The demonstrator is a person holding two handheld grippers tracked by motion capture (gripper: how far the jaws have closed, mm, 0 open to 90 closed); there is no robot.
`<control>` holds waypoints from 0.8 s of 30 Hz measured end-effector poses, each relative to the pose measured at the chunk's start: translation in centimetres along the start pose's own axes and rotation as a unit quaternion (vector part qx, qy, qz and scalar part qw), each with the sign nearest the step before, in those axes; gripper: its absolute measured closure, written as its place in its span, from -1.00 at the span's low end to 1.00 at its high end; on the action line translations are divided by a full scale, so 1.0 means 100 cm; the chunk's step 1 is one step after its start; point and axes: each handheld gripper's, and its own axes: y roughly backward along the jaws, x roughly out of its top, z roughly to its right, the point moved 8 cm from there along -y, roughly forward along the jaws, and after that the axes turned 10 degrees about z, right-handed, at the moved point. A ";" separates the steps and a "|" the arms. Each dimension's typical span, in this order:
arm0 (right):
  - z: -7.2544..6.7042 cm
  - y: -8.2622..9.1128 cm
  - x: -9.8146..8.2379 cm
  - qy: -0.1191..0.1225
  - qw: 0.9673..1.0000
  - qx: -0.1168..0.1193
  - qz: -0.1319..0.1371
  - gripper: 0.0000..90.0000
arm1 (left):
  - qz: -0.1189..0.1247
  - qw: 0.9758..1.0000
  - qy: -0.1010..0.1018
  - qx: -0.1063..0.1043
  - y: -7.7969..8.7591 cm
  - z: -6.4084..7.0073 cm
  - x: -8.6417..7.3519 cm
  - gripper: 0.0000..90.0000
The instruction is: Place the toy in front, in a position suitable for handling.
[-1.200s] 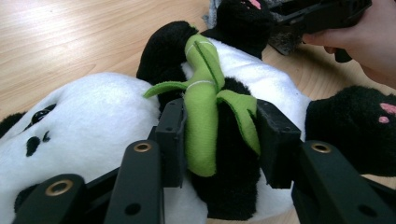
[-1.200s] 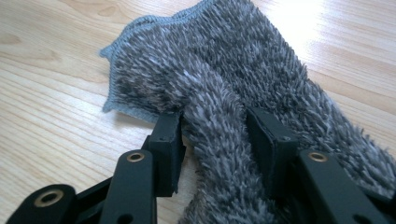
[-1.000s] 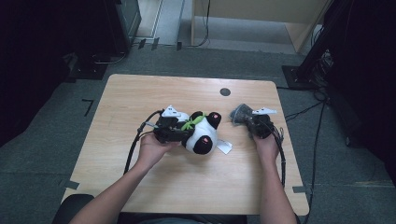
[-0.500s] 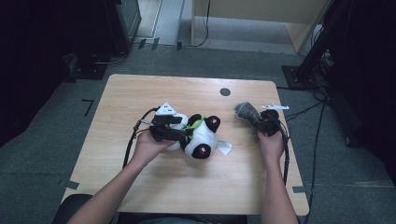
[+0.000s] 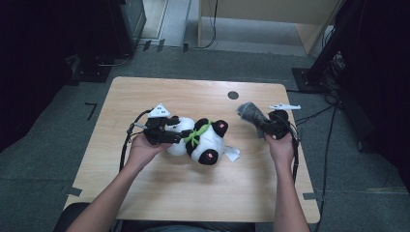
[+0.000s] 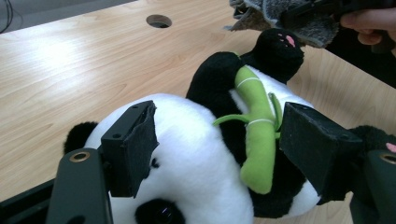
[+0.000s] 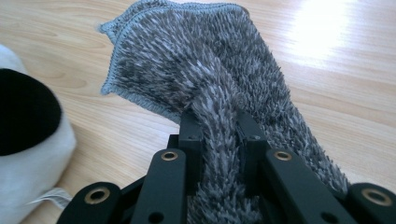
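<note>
The left tongs [image 6: 215,149] have just been opening; their jaws now stand apart astride the black-and-white plush panda with a green bamboo stalk [image 5: 200,140], pads clear of its white head. The panda lies on its side on the light wooden desk [image 5: 193,193], near the middle. To the panda's right, the right tongs [image 7: 219,135] are clamped tight on a fold of the grey shaggy microfibre cloth [image 7: 210,60], which hangs above the desk, close to the panda's upper paw.
</note>
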 end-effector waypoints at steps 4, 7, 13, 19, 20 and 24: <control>-0.011 0.002 0.008 -0.008 1.000 0.018 -0.001 0.72 | -0.003 1.000 0.000 0.008 0.005 -0.006 -0.006 -0.40; -0.019 0.003 0.012 0.004 1.000 0.021 -0.005 0.72 | -0.009 1.000 0.003 0.012 0.009 -0.009 -0.012 -0.40; -0.031 0.002 0.021 0.016 0.999 0.032 -0.004 0.72 | -0.010 1.000 0.006 0.011 0.017 -0.013 -0.025 -0.47; -0.044 0.002 0.031 0.028 0.999 0.045 -0.003 0.71 | -0.014 1.000 0.020 0.001 0.021 -0.013 -0.036 -0.72; -0.047 0.001 0.032 0.029 0.998 0.048 -0.003 0.71 | -0.010 1.000 0.019 0.003 0.022 -0.014 -0.037 -0.73; -0.056 0.001 0.037 0.035 0.998 0.058 -0.004 0.71 | 0.000 1.000 0.022 0.007 0.025 -0.018 -0.041 -0.78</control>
